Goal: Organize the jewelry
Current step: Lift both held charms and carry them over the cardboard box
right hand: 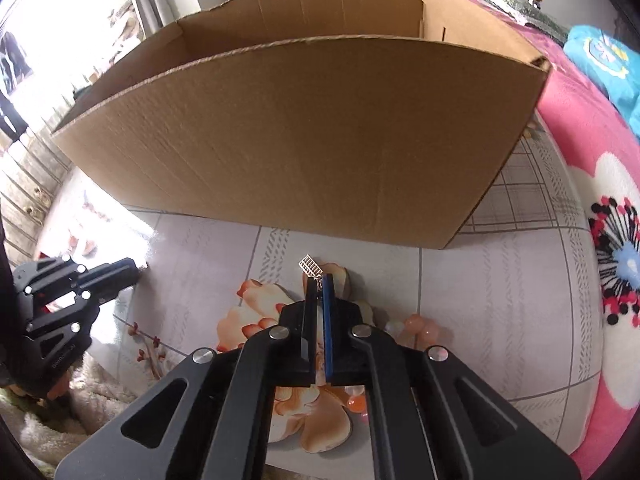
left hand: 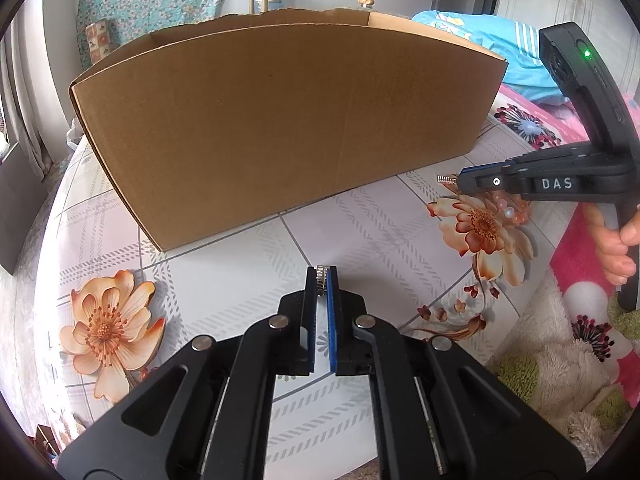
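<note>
My left gripper (left hand: pixel 321 270) is shut on a small silver rhinestone earring (left hand: pixel 321 280), held above the floral tablecloth in front of an open cardboard box (left hand: pixel 280 128). My right gripper (right hand: pixel 319 278) is shut on a matching silver earring (right hand: pixel 311 267) whose rectangular charm sticks out past the fingertips. The right gripper also shows in the left wrist view (left hand: pixel 460 180) with its earring (left hand: pixel 446 179) pointing at the box. The left gripper shows in the right wrist view (right hand: pixel 136 266) at the far left. The box (right hand: pixel 304 140) stands just ahead of both.
A pink-orange bead bracelet (right hand: pixel 416 330) lies on the tablecloth under the right gripper; it also shows in the left wrist view (left hand: pixel 508 210). A pink floral blanket (right hand: pixel 600 220) and a blue cloth (left hand: pixel 500 48) lie to the right. A fluffy towel (left hand: pixel 560 360) lies at the near right.
</note>
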`<control>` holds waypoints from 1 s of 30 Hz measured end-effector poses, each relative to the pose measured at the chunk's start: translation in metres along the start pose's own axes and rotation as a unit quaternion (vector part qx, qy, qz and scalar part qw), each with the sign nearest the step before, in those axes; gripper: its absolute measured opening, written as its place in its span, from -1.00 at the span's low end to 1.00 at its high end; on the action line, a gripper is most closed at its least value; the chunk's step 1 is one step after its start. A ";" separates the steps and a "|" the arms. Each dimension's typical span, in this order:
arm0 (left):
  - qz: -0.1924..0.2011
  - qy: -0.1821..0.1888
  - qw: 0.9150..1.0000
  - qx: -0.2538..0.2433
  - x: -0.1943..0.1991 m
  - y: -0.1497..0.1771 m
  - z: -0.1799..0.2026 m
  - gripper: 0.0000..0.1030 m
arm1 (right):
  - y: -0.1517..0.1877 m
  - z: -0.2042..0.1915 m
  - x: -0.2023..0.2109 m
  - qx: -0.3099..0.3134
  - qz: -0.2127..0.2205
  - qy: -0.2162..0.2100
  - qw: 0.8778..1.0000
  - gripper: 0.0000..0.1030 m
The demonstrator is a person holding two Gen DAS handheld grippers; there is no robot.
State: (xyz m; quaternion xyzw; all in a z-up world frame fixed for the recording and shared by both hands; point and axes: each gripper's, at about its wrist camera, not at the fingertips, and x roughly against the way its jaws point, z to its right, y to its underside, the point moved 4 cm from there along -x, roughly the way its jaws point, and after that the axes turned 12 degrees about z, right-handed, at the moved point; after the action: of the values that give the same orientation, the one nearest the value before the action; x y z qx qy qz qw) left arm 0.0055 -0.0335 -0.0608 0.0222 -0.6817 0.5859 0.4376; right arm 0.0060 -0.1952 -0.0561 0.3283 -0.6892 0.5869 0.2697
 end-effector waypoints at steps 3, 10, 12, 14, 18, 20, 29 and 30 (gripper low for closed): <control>0.000 0.000 1.000 -0.001 0.000 0.000 0.000 -0.93 | -0.003 0.008 0.014 -0.063 0.019 -0.047 0.997 -0.95; 0.004 0.004 1.000 0.007 0.000 -0.001 -0.001 -0.96 | -0.015 0.017 0.050 -0.178 0.075 -0.176 0.965 -0.95; 0.005 0.007 1.000 0.012 0.000 -0.001 -0.002 -0.96 | -0.014 0.018 0.053 -0.183 0.077 -0.178 0.964 -0.95; 0.008 0.008 1.000 0.013 0.002 0.000 -0.003 -0.96 | -0.012 0.013 0.055 -0.180 0.078 -0.177 0.964 -0.95; 0.021 0.015 1.000 0.011 0.010 -0.003 -0.003 -0.96 | -0.013 0.004 0.056 -0.175 0.082 -0.176 0.965 -0.95; 0.029 0.017 0.999 0.005 0.015 -0.004 -0.001 -0.96 | -0.012 0.002 0.055 -0.169 0.085 -0.174 0.966 -0.95; 0.056 0.028 0.998 0.002 0.039 -0.012 0.000 -0.96 | -0.008 -0.006 0.062 -0.170 0.093 -0.186 0.963 -0.95; 0.061 0.034 0.998 0.006 0.044 -0.014 -0.001 -0.96 | -0.008 -0.006 0.062 -0.169 0.093 -0.190 0.963 -0.95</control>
State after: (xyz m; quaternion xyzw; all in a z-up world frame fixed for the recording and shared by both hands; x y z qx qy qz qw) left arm -0.0135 -0.0158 -0.0220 -0.0366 -0.6627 0.6162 0.4239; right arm -0.0274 -0.1988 -0.0025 0.3175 -0.8446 0.4110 0.1299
